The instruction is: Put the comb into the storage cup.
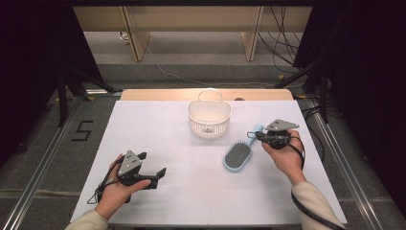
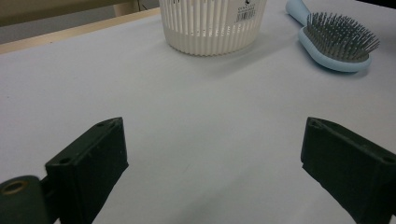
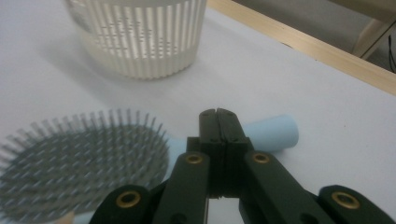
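Note:
A light blue hairbrush (image 1: 237, 155) lies bristles-up on the white table cover, its handle pointing toward the far right. My right gripper (image 1: 251, 135) hovers over that handle. In the right gripper view its jaws (image 3: 218, 114) are pressed together with nothing between them, and the handle's end (image 3: 275, 133) passes behind them beside the bristled head (image 3: 79, 158). A white slatted basket (image 1: 209, 120) with a loop handle stands upright behind the brush. My left gripper (image 1: 153, 164) rests at the near left, open (image 2: 212, 128), with bare table between its jaws.
The white cover (image 1: 167, 134) spreads over a wooden table whose far edge (image 1: 206, 94) shows behind the basket. In the left gripper view the basket (image 2: 212, 28) and hairbrush (image 2: 338, 44) lie ahead. Dark stands and cables flank the table.

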A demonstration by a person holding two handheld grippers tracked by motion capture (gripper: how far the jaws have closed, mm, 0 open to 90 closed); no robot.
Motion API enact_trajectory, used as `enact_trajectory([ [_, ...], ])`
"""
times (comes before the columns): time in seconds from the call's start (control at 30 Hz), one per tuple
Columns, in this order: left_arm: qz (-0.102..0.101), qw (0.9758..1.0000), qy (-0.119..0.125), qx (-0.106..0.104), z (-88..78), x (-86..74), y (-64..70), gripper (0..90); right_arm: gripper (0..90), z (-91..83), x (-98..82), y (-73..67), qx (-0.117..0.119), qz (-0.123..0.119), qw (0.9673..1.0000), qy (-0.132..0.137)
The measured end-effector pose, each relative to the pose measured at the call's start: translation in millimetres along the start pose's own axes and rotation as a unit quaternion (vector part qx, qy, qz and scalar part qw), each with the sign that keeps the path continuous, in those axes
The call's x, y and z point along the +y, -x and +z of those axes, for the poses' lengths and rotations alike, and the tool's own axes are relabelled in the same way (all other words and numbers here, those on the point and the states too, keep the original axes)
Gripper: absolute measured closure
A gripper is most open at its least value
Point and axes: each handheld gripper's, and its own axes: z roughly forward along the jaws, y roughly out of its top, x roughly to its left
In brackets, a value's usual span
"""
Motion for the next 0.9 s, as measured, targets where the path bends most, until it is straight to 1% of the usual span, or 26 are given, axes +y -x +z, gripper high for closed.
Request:
enact_trajectory([
  [0.03,0.0,1.0,0.001,0.001,-0.2,-0.1,0.0,6.6,90.0,11.9,7.7,4.2,-0.014,0.0,0.9999,-0.009],
  [0.07,-0.001,1.0,0.002,0.002,-0.4,-0.1,-0.1,6.6,90.0,17.8,11.3,5.9,-0.016,0.003,0.9997,-0.017],
  [0.1,-0.001,1.0,0.002,0.002,-0.4,-0.2,-0.3,6.7,90.0,23.8,14.4,7.5,-0.015,0.007,0.9997,-0.02],
  [0.17,-0.002,1.0,0.001,0.001,-0.1,-0.5,-0.6,6.7,90.0,35.2,20.0,9.9,-0.017,0.004,0.9993,-0.034],
  [0.2,-0.002,1.0,0.001,0.001,-0.1,-0.5,-0.6,6.8,90.0,35.2,20.0,9.9,-0.017,0.004,0.9993,-0.034],
  [0.23,-0.002,1.0,0.001,0.001,0.0,-0.5,-0.5,6.9,90.0,46.4,23.9,11.4,-0.016,0.003,0.9986,-0.051],
  [0.33,-0.001,1.0,0.001,-0.001,-0.2,-0.3,0.0,6.9,90.0,61.3,27.8,12.4,-0.02,-0.006,0.9969,-0.076],
  [0.4,-0.001,1.0,0.001,0.0,-0.1,-0.4,-0.2,6.9,90.0,68.3,30.1,13.8,-0.021,-0.008,0.996,-0.087],
  [0.5,-0.003,1.0,0.001,-0.001,0.1,-0.6,-0.3,7.0,90.0,76.3,31.8,15.4,-0.025,-0.012,0.9944,-0.102],
  [0.57,-0.001,1.0,0.001,-0.001,0.1,-0.6,-0.3,7.0,90.0,79.5,32.4,16.8,-0.024,-0.01,0.9935,-0.11],
  [0.67,-0.004,1.0,0.002,-0.005,0.6,-0.5,0.2,7.1,90.0,82.5,32.2,18.9,-0.026,-0.009,0.9925,-0.119],
  [0.73,-0.002,1.0,0.002,-0.005,0.9,-0.5,0.3,7.2,90.0,83.4,32.1,19.9,-0.027,-0.008,0.9925,-0.119],
  [0.77,-0.002,1.0,0.002,-0.005,1.1,-0.5,0.4,7.2,90.0,84.3,32.3,21.3,-0.028,-0.007,0.9915,-0.127],
  [0.9,-0.003,1.0,0.003,-0.005,1.1,-0.5,0.5,7.4,90.0,86.8,32.7,23.5,-0.026,-0.006,0.9906,-0.135],
])
